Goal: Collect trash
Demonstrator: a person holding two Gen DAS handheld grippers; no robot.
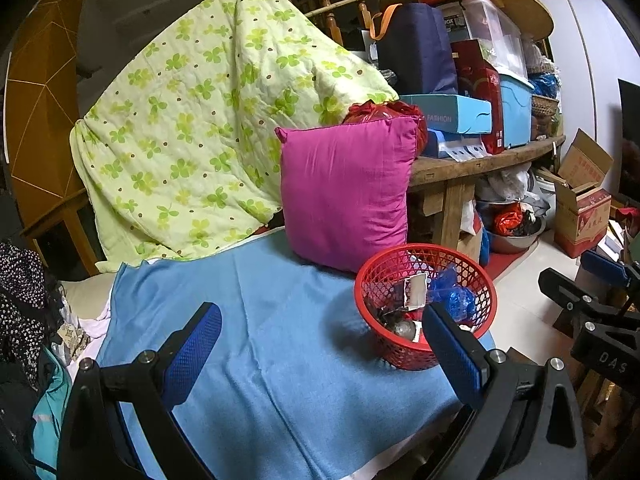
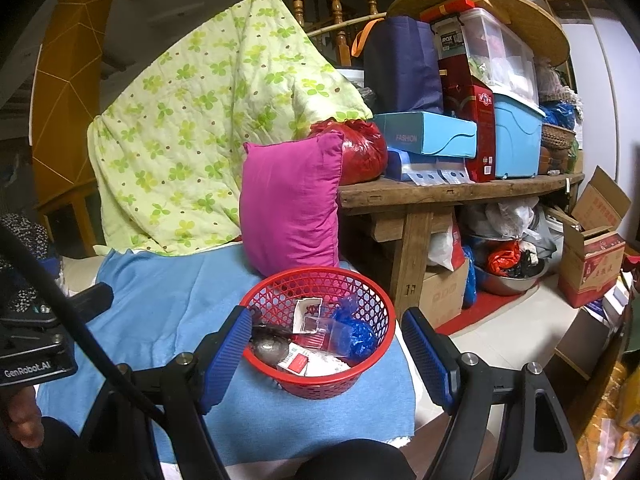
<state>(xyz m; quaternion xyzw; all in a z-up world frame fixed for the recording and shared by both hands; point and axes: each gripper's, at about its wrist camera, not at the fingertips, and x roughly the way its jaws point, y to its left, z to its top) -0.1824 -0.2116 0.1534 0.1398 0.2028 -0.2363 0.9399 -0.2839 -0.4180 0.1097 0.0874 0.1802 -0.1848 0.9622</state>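
Trash fills basket; tools open

This is a lived-in home, a cluttered corner used half for resting and half for storage. A quilt printed with green clovers is draped over something by a wooden stair railing, and a pink pillow stands on a blue cloth spread like bedding. Beside it a rough wooden bench is piled with household stuff: a navy bag, blue boxes, a red carton, clear plastic bins. Under it sit a metal basin and cardboard boxes on a pale tiled floor. Rumpled clothes lie heaped at the left edge.
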